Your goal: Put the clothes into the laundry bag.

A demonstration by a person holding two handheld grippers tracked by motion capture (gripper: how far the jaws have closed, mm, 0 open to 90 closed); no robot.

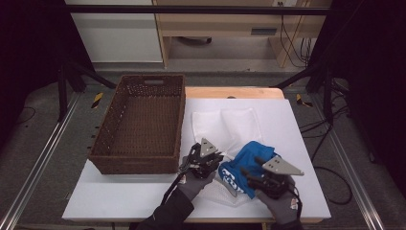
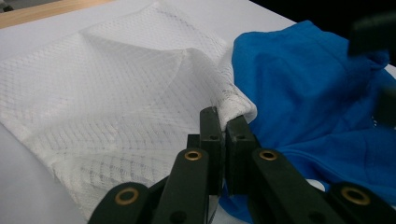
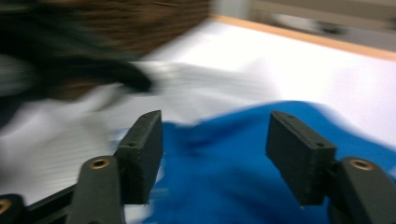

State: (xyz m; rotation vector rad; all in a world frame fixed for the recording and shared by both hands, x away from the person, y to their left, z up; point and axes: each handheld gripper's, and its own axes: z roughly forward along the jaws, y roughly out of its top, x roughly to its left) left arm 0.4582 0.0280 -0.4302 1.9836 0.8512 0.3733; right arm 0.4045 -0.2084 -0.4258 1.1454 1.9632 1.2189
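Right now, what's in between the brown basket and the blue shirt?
The white mesh bag lies between the basket and the blue shirt, seen in the high view. The left gripper pinches the bag's edge beside the shirt.

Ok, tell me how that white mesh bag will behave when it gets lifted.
The white mesh bag probably stays floppy: it peaks where the left gripper pinches its edge and sags around that. It looks thin and open-weave, so likely light. The blue garment lies against it and may drag along.

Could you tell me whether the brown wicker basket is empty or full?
Empty: the brown wicker basket shows only its bare woven floor in the high view.
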